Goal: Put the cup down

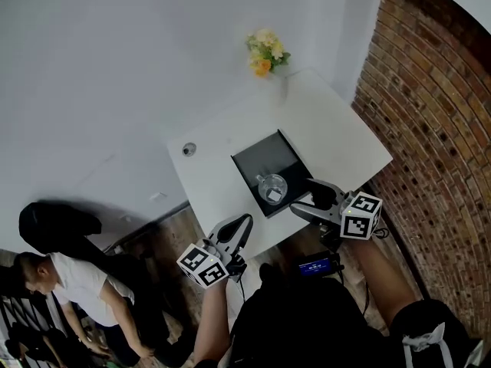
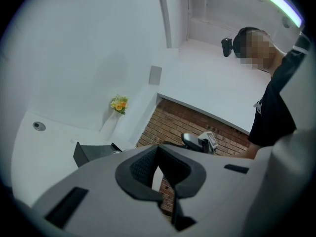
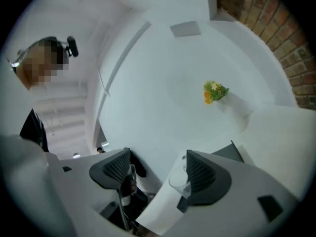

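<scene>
A clear glass cup (image 1: 271, 188) stands upright on a black tray (image 1: 265, 159) near the front edge of the white table (image 1: 337, 129). My right gripper (image 1: 301, 198) is open just to the right of the cup and holds nothing. In the right gripper view the cup (image 3: 178, 179) shows beside the right finger (image 3: 202, 174), not between the jaws of the right gripper (image 3: 158, 169). My left gripper (image 1: 245, 221) hangs off the table's front edge, left of the tray, shut and empty. In its own view, the jaws of the left gripper (image 2: 158, 168) leave only a sliver between them.
A white vase of yellow and orange flowers (image 1: 265, 52) stands at the table's far corner by the white wall. A brick wall (image 1: 437, 129) runs along the right. A small round fitting (image 1: 189, 149) sits at the table's left. A person (image 1: 73, 282) is on the floor below left.
</scene>
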{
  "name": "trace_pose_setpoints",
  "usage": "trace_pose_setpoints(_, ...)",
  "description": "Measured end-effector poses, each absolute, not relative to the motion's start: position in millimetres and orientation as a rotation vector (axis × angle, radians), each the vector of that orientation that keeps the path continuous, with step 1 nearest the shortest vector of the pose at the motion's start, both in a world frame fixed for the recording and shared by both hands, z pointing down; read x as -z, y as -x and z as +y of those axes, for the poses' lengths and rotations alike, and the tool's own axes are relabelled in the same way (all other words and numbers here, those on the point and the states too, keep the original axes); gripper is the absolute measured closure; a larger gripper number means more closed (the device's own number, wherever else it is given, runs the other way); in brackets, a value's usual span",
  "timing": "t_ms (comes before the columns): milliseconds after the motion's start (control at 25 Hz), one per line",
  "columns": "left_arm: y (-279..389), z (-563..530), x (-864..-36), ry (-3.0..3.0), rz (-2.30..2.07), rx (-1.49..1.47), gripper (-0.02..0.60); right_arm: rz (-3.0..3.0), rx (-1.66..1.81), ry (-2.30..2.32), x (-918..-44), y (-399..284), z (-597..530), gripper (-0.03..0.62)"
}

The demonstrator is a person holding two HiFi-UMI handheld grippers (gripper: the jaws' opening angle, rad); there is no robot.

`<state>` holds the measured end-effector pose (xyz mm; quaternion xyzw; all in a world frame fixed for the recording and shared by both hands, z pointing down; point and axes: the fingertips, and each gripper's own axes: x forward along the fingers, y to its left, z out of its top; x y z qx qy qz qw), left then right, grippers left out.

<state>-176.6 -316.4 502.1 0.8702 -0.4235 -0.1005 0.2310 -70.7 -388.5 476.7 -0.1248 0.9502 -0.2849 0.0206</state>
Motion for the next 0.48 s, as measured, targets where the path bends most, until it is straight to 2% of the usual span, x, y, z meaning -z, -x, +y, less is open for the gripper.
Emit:
trace_pose_setpoints(40, 175, -317, -500, -2.401, -1.159, 0.278, 0.574, 2.891, 0.905, 0.368, -465, 70, -390, 0.249)
trace_pose_setpoints(120, 172, -320, -494, -2.42, -1.146, 0.283, 0.574, 2.838, 0.912, 0.365, -449, 70, -393, 0.376)
trace_pose_setpoints(280, 167, -321, -483, -2.453, -1.132, 0.293, 0.574, 2.839, 0.856, 0.433, -439, 71, -395, 0.547)
trace_pose_setpoints(360, 166, -323, -477, -2.468, -1.131, 0.296, 0.575, 2.852, 0.8, 0.492, -439, 71, -397, 0.579)
trace_pose_setpoints(480, 164, -326, -472, -2.476, -1.131, 0.298, 0.574, 2.87, 0.769, 0.511, -443, 72, -395, 0.582)
